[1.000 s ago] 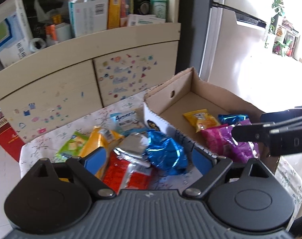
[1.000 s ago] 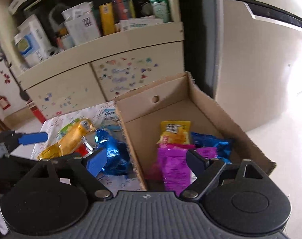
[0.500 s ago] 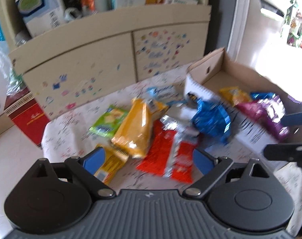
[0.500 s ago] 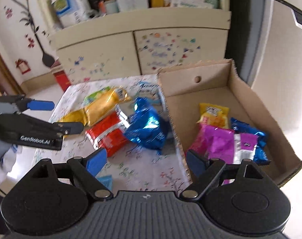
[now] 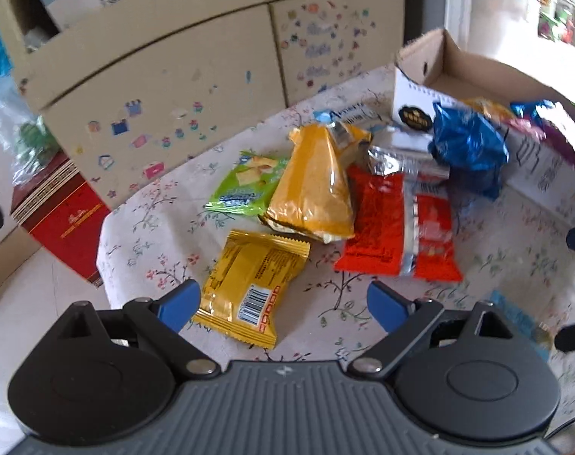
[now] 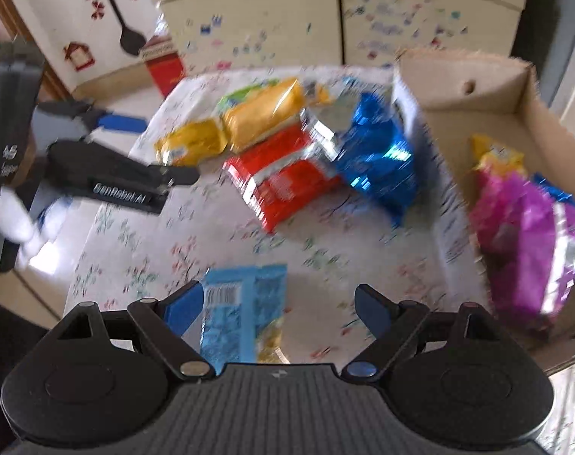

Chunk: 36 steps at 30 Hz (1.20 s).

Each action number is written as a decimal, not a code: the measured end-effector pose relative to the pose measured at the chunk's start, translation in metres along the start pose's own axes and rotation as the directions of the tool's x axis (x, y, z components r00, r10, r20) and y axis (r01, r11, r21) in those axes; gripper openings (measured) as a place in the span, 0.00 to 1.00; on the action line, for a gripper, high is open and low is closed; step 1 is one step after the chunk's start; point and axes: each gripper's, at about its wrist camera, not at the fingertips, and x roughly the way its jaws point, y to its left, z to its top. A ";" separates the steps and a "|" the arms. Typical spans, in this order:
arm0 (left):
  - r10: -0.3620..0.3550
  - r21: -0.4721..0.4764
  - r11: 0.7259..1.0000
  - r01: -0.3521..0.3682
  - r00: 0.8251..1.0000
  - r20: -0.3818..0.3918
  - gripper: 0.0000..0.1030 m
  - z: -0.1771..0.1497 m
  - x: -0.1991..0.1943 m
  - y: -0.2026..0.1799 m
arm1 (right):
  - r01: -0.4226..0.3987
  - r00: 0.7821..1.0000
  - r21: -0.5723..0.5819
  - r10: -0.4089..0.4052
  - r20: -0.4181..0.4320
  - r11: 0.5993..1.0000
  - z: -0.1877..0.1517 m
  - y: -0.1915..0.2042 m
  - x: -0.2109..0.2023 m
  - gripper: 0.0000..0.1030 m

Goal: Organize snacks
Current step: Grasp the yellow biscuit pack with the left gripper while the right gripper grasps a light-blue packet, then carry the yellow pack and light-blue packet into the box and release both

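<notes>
While both grippers hang over the floral tablecloth [image 5: 143,227] | left gripper [image 5: 283,303] jaws apart, empty, yellow packet [image 5: 249,288] beneath | right gripper [image 6: 278,305] jaws apart, empty, light-blue packet [image 6: 242,311] beneath | red packet [image 6: 280,178], blue bag [image 6: 378,155] loose left of cardboard box [image 6: 488,87] | purple bag [image 6: 522,235] inside box

Both tongs, left [image 5: 280,305] and right [image 6: 278,305], have swung from the cardboard box [image 6: 488,87] down toward the loose snack packets [image 5: 397,223].

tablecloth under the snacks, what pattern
White tablecloth with small floral sprigs, clearest in the left wrist view.
</notes>
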 end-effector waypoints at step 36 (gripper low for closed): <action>-0.208 -0.014 0.978 0.208 0.978 -0.010 0.51 0.002 0.046 0.027 | 0.059 0.994 -0.166 -0.073 -0.081 0.984 0.004 0.041 0.057 0.66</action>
